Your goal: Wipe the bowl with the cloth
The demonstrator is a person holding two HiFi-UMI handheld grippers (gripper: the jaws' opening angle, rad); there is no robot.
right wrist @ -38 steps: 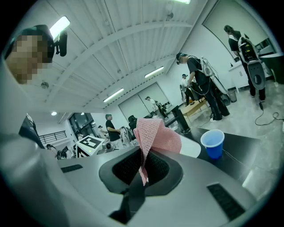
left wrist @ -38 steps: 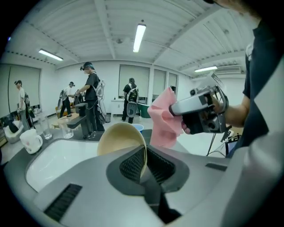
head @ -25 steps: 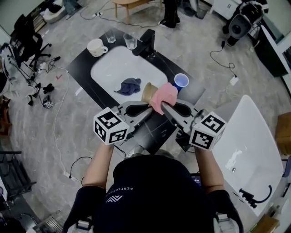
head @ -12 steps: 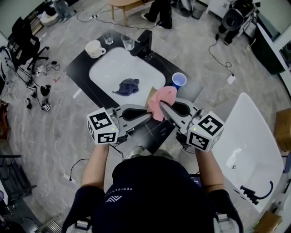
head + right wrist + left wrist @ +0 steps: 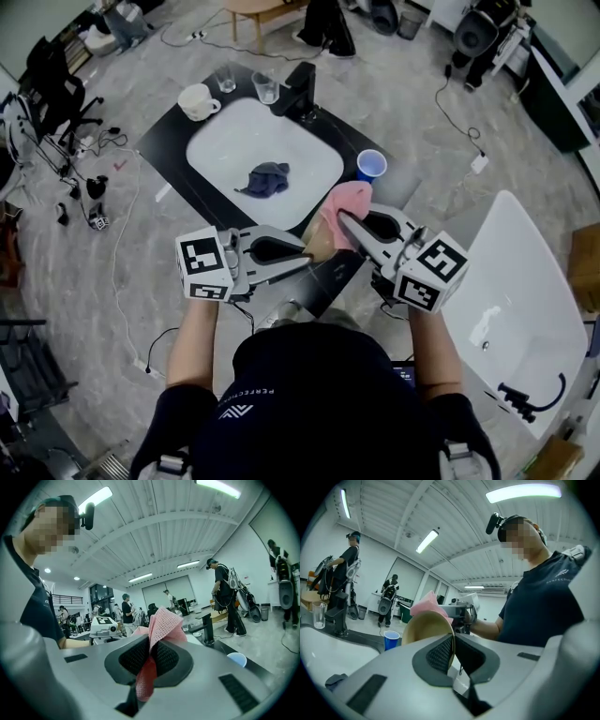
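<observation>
Over the near right part of the black table (image 5: pixel 169 141), the left claw (image 5: pixel 453 644) was clamped on the rim of the tan bowl (image 5: pixel 425 626), while the right claw (image 5: pixel 151 649) gripped the pink cloth (image 5: pixel 345 199), which was bunched against the bowl.

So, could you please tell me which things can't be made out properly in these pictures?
- The bowl: head view, mostly hidden beneath the pink cloth and the right gripper.
- Where cloth meets bowl: left gripper view, the bowl's own wall hides it.
- The dark cloth in the sink: left gripper view, mostly cut off by the left gripper body.
- The mug contents: head view, too small.
</observation>
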